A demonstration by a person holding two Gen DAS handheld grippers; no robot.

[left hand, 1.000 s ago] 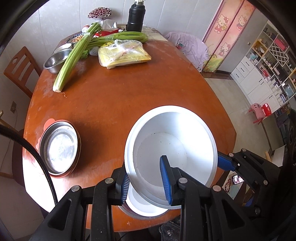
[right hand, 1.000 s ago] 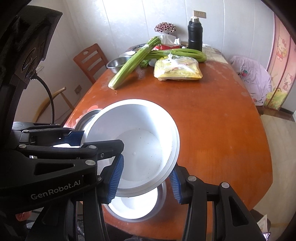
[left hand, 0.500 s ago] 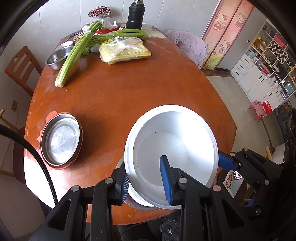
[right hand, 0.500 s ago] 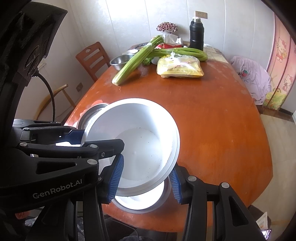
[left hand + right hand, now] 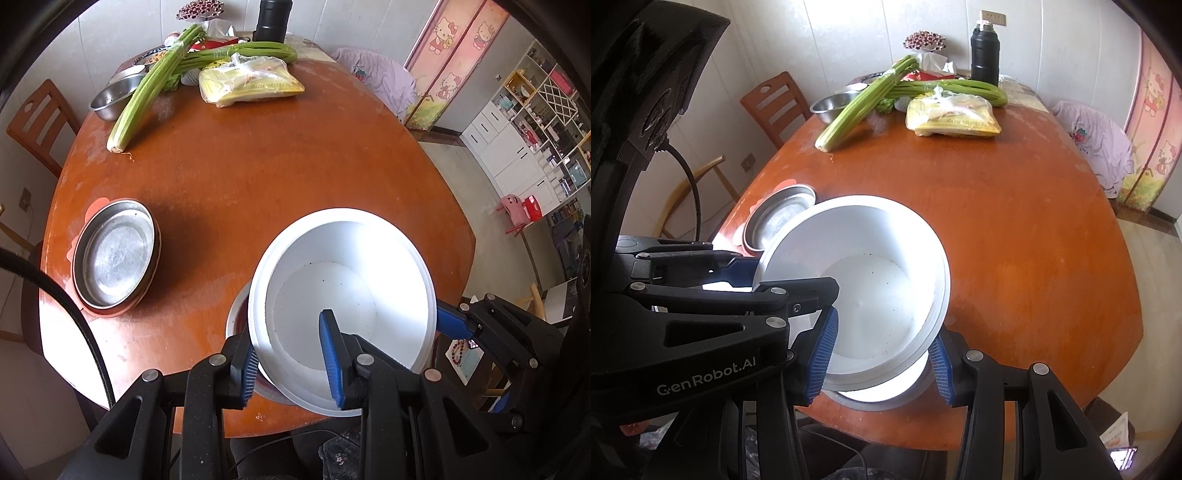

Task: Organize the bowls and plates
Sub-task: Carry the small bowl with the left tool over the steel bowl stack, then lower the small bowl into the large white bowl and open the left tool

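Both grippers hold the big white bowl [image 5: 343, 306] by its rim, low over the near edge of the round wooden bench [image 5: 258, 177]. The left gripper [image 5: 290, 363] is pinched tight on the near wall, one pad inside and one outside. The right gripper [image 5: 881, 356] stands a little wider, and its pads bracket the rim on its side; I take that for a grip too.

Under the bowl sits a metal basin [image 5: 871, 400] with something white in it. Off to the left, a steel plate [image 5: 112, 258] rests on a reddish dish.

The bowl looks stiff, smooth and probably slippery, and wide enough to tip from one side. The rim is the only real handhold, so taking it at two points seems sound.
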